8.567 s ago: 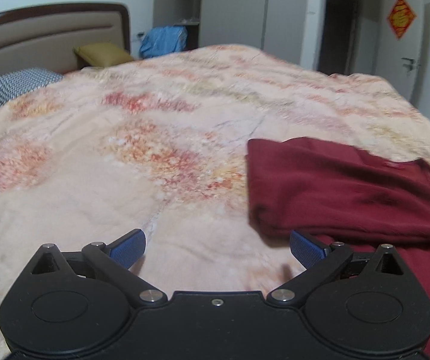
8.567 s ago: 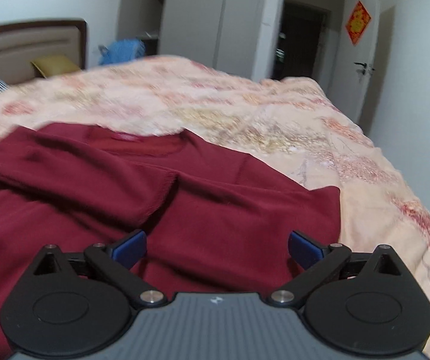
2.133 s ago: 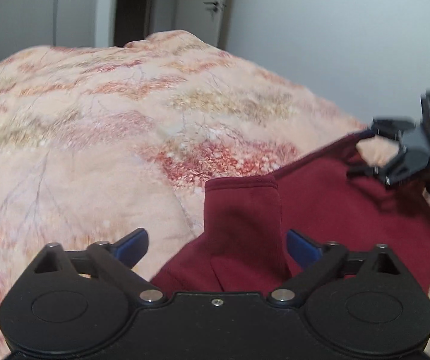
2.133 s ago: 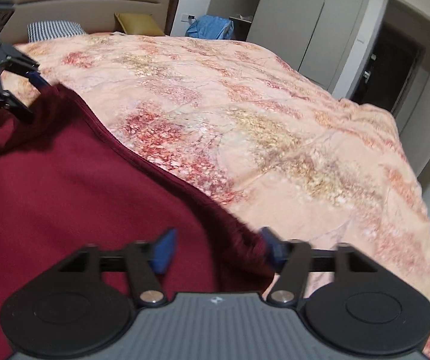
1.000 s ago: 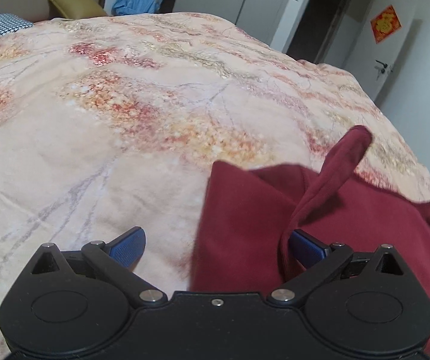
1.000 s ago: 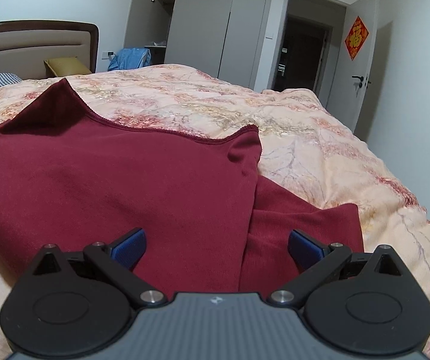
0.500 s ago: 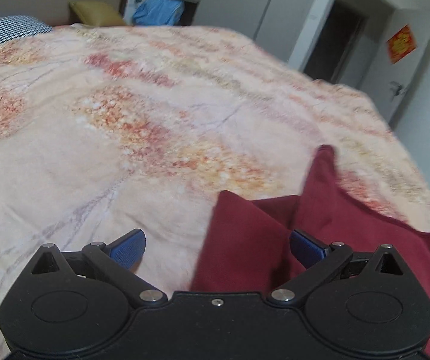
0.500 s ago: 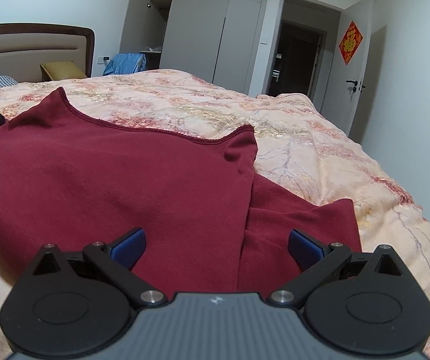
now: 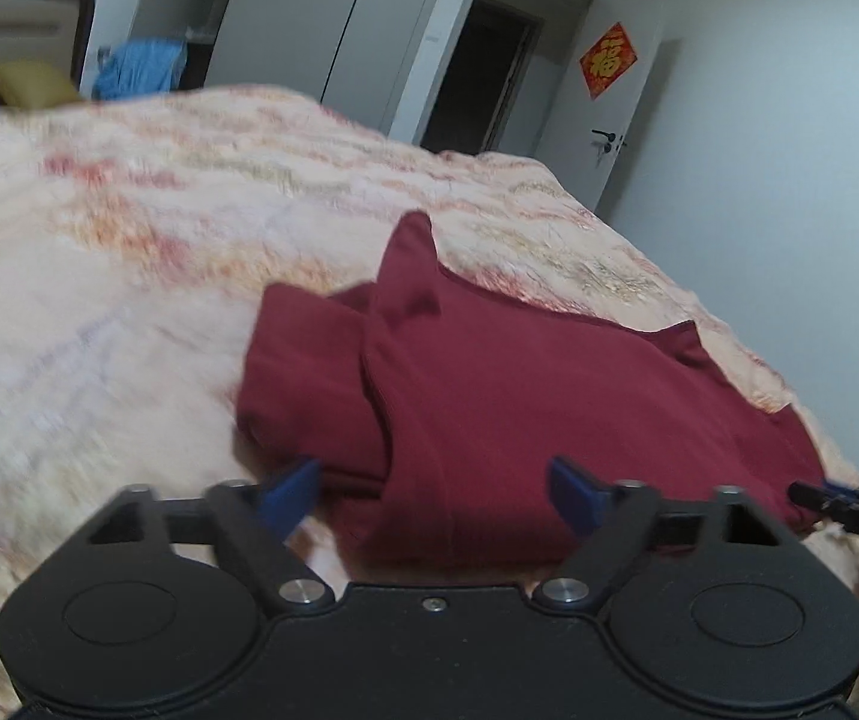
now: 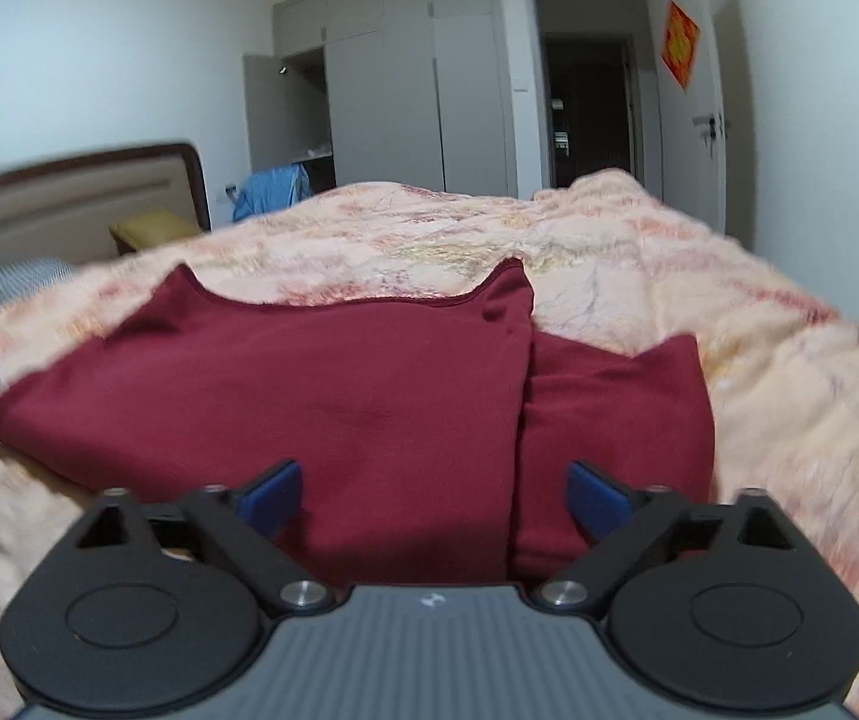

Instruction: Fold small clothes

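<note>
A dark red garment (image 9: 549, 396) lies folded in layers on the peach floral bedspread (image 9: 129, 276). It also shows in the right wrist view (image 10: 321, 396), with two corners standing up along its far edge. My left gripper (image 9: 438, 495) is open and empty just in front of the garment's near edge. My right gripper (image 10: 434, 495) is open and empty at the near edge too. The right gripper's tip shows at the right edge of the left wrist view (image 9: 837, 501).
The bedspread (image 10: 729, 324) reaches all around the garment. A headboard (image 10: 69, 198), a yellow pillow (image 10: 153, 225) and a checked pillow (image 10: 21, 279) are at the far left. A blue cloth (image 10: 270, 189), wardrobe doors (image 10: 417, 90) and an open doorway (image 10: 588, 90) stand behind the bed.
Both grippers let go of the garment after folding it over, and have since drawn back and lowered toward its near edge. The lifted corners have sunk lower.
</note>
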Available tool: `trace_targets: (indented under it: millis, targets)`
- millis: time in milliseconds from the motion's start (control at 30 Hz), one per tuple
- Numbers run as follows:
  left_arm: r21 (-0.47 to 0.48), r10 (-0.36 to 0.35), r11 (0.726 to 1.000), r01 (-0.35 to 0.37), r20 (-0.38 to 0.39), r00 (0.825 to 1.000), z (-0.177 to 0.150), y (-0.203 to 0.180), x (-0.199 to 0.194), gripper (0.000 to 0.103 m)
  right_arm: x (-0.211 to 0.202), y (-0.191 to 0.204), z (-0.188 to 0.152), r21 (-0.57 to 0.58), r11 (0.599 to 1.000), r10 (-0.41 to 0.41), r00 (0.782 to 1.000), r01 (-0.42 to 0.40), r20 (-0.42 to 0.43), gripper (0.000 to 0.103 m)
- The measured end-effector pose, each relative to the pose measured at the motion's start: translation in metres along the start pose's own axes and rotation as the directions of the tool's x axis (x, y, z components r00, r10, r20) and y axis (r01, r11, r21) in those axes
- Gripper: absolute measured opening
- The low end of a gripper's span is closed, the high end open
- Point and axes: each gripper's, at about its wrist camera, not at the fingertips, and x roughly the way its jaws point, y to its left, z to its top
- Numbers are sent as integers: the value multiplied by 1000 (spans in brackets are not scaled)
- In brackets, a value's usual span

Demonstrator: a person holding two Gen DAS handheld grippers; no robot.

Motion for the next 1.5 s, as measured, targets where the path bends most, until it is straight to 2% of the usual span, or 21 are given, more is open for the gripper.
trace_targets:
  millis: [33,67,100,133,200,267,300,333,367,467,533,633,833,967,1200,1267,1333,1367,1400,1433,1500]
  targets:
    - [-28,-6,1000,6,-3,1000,1,4,3,68,-1,-1,0,22,1000,-8,1000,9,-7,82]
    - [-53,-8,999,8,-6,1000,1,6,5,63,-2,-3,-1,39,999,-20,1000,20,-12,72]
    - [-74,-9,997,8,-12,1000,1,8,7,52,-3,-4,-2,56,998,-29,999,30,-13,61]
    - [-90,-14,996,12,-20,1000,2,11,8,42,-5,-7,-3,77,997,-30,999,31,-13,56]
    - [-115,-27,993,23,-37,999,3,14,11,32,-7,-12,-3,127,992,-18,1000,19,-11,38]
    - [-136,-37,990,32,-40,999,4,17,10,16,-8,-14,-3,153,988,-7,1000,9,-14,27]
    - [-144,-34,989,27,-40,999,5,18,9,9,-9,-13,-3,156,988,-11,1000,13,-13,25]
    - [-152,-31,988,26,-36,999,7,18,6,8,-10,-12,-2,154,988,-20,1000,21,-12,22]
    - [-156,-33,987,28,-30,999,8,18,3,7,-12,-11,-1,153,988,-20,1000,21,-9,15]
    - [-158,-35,987,33,-12,999,14,13,-12,6,-23,-10,6,180,984,2,1000,-7,27,9]
    - [-166,-50,985,50,6,999,12,12,-22,6,-35,-9,15,185,982,18,998,-28,55,8]
    - [-180,-42,983,38,-14,999,1,17,-22,6,-52,-6,19,164,986,24,997,-36,75,8]
    - [-207,-67,977,60,-27,997,-24,42,-10,6,-40,-17,-14,228,973,-14,1000,15,-10,8]
    - [-159,-79,985,73,-35,996,-22,43,-8,6,-38,-15,-24,229,973,-26,999,29,-19,8]
    - [-140,-55,989,49,-40,998,-21,33,-9,13,-35,-10,-31,213,976,-31,999,36,-27,10]
    - [-120,-46,992,40,-45,998,-17,28,-11,22,-35,-7,-26,188,981,-36,999,41,-29,14]
    - [-97,-33,995,28,-55,998,-13,23,-13,41,-37,-3,-22,158,986,-44,999,48,-29,24]
    - [-84,-18,996,13,-53,998,-11,19,-14,48,-37,-1,-19,142,988,-53,998,56,-29,42]
    - [-64,7,998,-11,-51,999,-9,14,-17,65,-38,2,-17,126,990,-64,998,67,-24,59]
    - [-43,33,998,-35,-46,998,-8,9,-19,77,-40,6,-15,108,991,-74,997,75,-15,64]
    - [-9,66,998,-66,-41,997,-4,1,-23,85,-42,14,-10,67,994,-81,997,81,4,72]
